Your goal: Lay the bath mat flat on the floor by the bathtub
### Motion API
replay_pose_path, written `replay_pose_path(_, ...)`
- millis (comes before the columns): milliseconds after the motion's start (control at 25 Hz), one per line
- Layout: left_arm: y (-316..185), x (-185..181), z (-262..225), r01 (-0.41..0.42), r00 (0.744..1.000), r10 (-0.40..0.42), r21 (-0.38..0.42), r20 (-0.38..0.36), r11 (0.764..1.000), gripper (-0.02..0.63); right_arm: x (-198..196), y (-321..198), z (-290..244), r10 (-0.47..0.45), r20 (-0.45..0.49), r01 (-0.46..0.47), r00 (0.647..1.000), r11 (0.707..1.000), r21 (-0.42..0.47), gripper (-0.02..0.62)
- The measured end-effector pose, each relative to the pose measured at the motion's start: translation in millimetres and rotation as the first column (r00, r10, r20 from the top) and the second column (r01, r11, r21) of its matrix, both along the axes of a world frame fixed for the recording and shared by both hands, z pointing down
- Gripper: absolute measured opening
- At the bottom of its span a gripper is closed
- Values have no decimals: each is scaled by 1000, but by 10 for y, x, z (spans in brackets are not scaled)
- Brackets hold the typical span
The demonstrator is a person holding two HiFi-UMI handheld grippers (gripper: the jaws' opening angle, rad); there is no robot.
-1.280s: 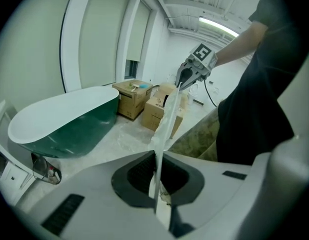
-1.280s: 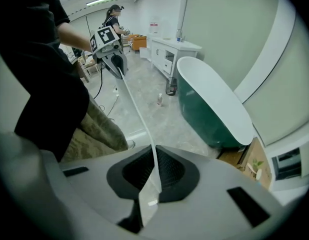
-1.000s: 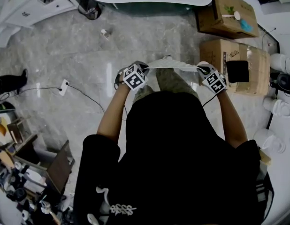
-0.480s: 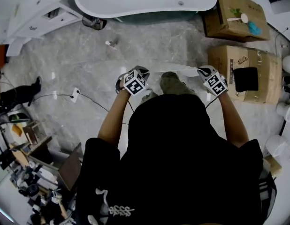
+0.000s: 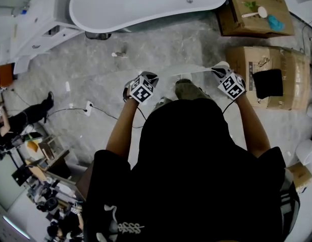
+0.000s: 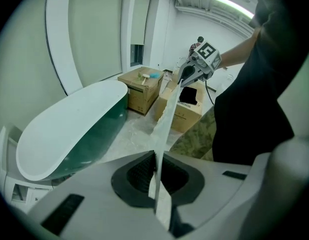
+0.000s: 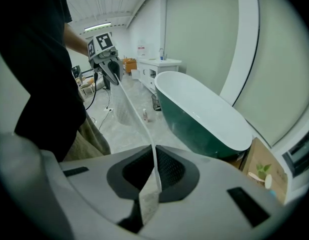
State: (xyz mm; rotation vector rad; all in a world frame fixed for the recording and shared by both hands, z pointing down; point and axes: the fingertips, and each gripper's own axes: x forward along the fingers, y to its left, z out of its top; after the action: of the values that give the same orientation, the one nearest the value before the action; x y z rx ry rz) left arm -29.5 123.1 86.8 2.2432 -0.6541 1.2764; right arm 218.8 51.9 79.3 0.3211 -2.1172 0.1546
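A pale, thin bath mat [image 5: 189, 70] hangs stretched between my two grippers, its top edge taut in front of the person. My left gripper [image 5: 146, 77] is shut on the mat's left corner [image 6: 155, 176]. At the other end, my right gripper [image 5: 221, 69] is shut on the right corner [image 7: 153, 171]. The mat [image 6: 164, 119] runs away from the left jaws to the far gripper [image 6: 187, 76]; the mat [image 7: 134, 109] likewise runs from the right jaws to the other gripper [image 7: 110, 68]. The bathtub [image 5: 141, 4], white with a dark green outside, lies at the top of the head view.
Two cardboard boxes [image 5: 252, 9] [image 5: 267, 77] stand to the right of the tub. A small bottle [image 5: 118, 53] and a cable with a power strip [image 5: 88, 107] lie on the grey marble floor [image 5: 161, 49]. A white cabinet [image 5: 35, 29] is at the upper left, with clutter at the lower left.
The person has walked toward the bathtub with the mat held between both grippers; the tub now fills more of the top of the head view. Both grips are unchanged.
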Motion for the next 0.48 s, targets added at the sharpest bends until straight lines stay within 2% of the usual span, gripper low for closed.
replay_pose_path(280,-356,150,64,-71,997,71,-35,15,997,25,155,-392,38,-22,28,23,999,999,-45,28)
replay_pose_path(480,-560,85,91,-50,998,51,-28,25,998,25,102,-548,49,-47,30,49,998,997,-66,28)
